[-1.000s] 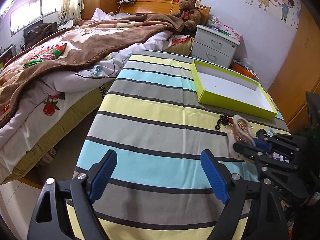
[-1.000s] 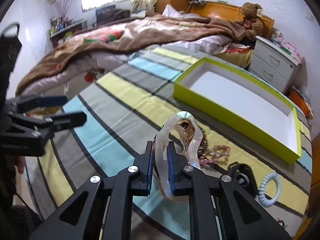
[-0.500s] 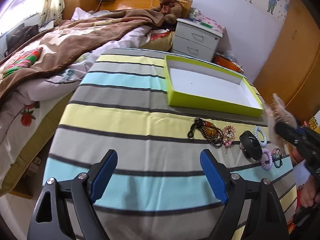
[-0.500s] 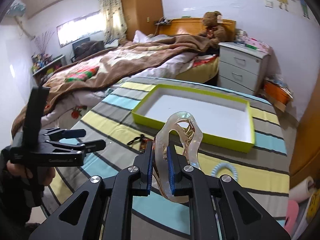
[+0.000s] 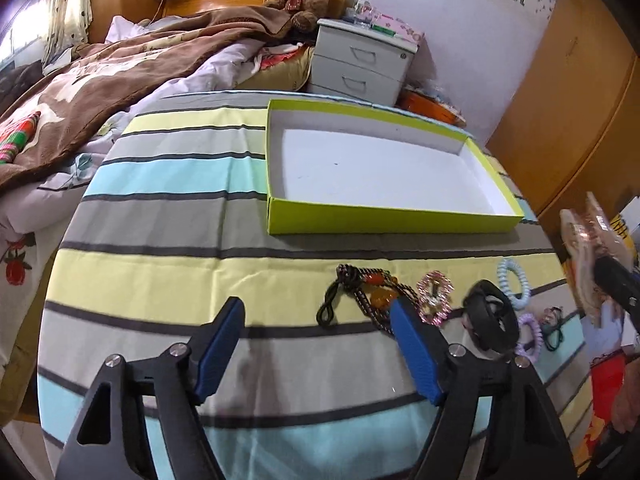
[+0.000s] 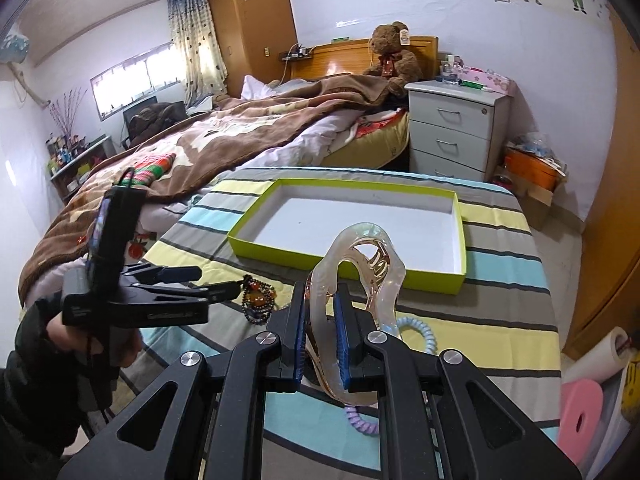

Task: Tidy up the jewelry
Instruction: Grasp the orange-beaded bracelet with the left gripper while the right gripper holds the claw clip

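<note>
A table under a striped cloth (image 5: 160, 280) fills both views. On its far half sits a shallow green box (image 6: 456, 280) with a white inside. Nearer, in a row along a yellow stripe, lie a dark beaded necklace (image 5: 360, 292), a pink sparkly brooch (image 5: 434, 298), a black band (image 5: 490, 320), a pale blue coil hair tie (image 5: 514, 282) and a purple coil hair tie (image 5: 530, 334).

The left gripper (image 5: 316, 354) hovers low over the cloth with its jaws spread wide and nothing between them; the necklace lies just ahead of its right finger, which overlaps the necklace's near end in the left wrist view.

The right gripper (image 6: 320, 338) is clamped on the lower part of a translucent pinkish hair claw clip (image 6: 360, 264), held upright above the table, short of the box's near wall. The clip's loop rises above the fingertips.
</note>
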